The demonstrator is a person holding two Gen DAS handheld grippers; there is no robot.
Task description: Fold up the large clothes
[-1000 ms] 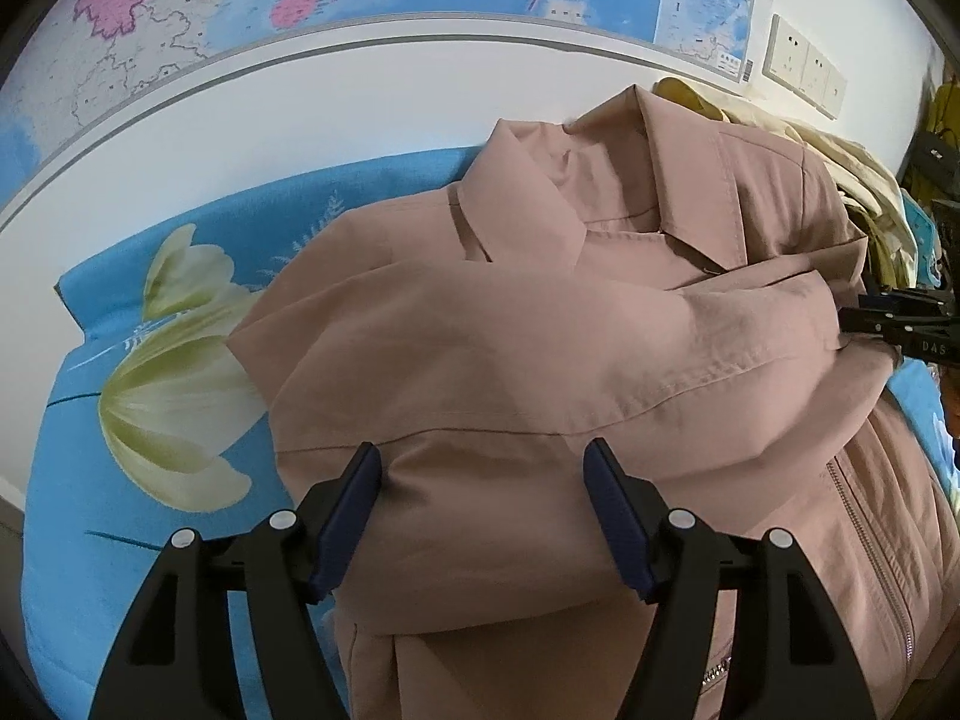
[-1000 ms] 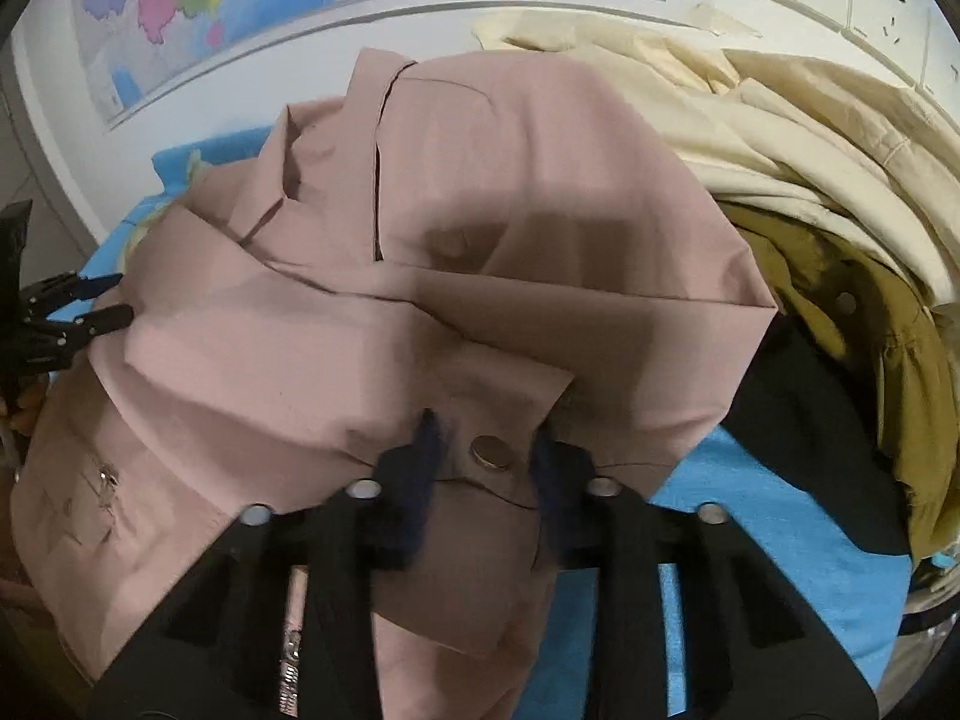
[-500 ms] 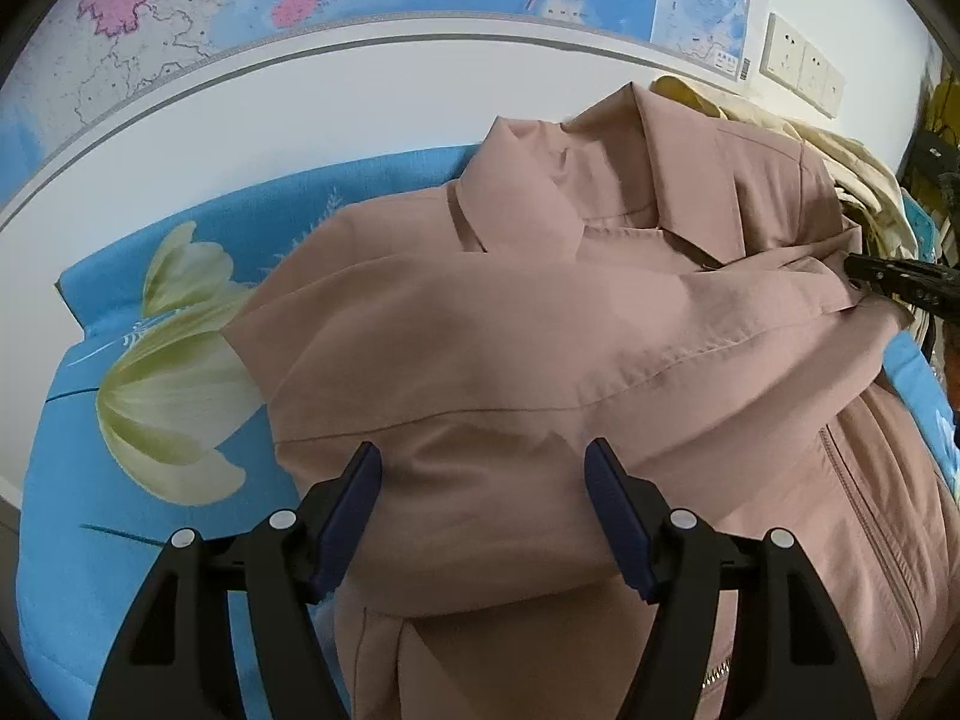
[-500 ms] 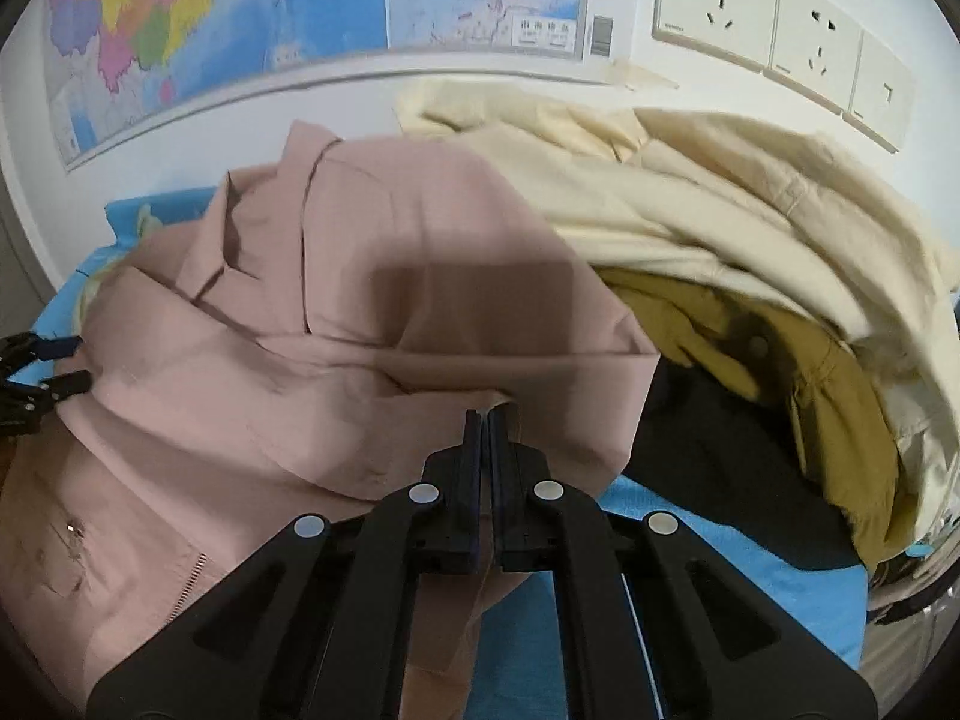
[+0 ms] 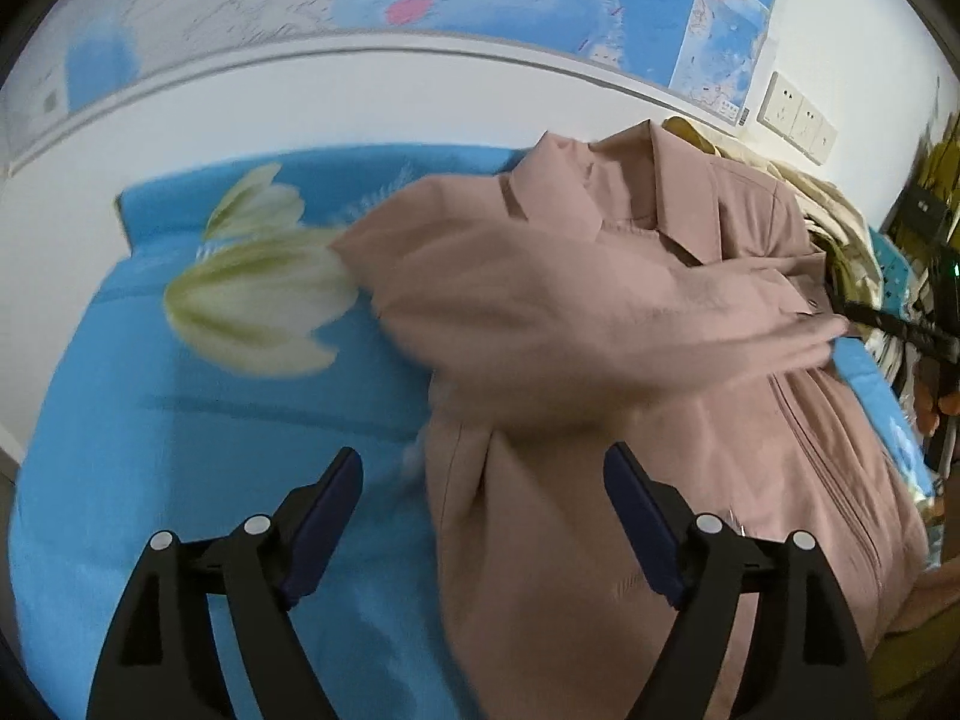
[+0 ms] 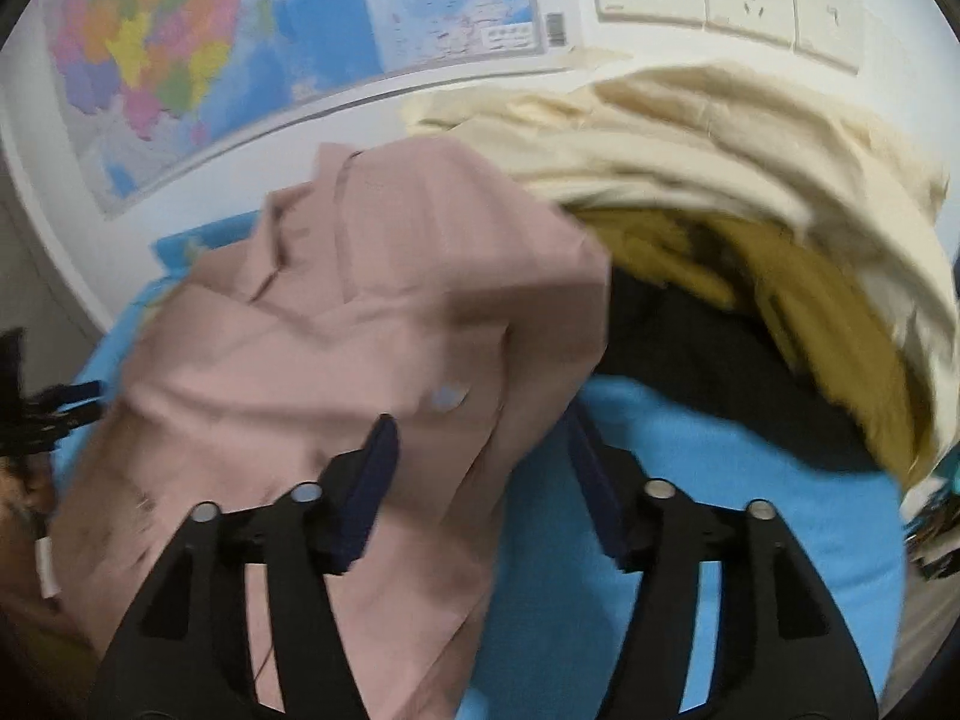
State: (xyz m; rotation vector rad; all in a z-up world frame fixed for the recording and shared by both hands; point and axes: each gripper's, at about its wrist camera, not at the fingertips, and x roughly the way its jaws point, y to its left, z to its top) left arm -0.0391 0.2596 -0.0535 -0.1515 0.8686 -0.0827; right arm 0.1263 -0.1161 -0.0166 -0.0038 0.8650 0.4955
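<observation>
The pink jacket (image 5: 630,324) lies on the blue flowered sheet (image 5: 180,420), sleeves crossed over its chest, beside the cream and olive clothes pile (image 6: 750,168). Its soft, matte cloth could slide and undo the sleeve fold. The right gripper (image 6: 480,438), jaws just opened, straddles a cuff unclamped; the left gripper (image 5: 483,480) stands wide, empty.

No text can be read; print on the wall map (image 6: 444,6) is blurred and too small.
</observation>
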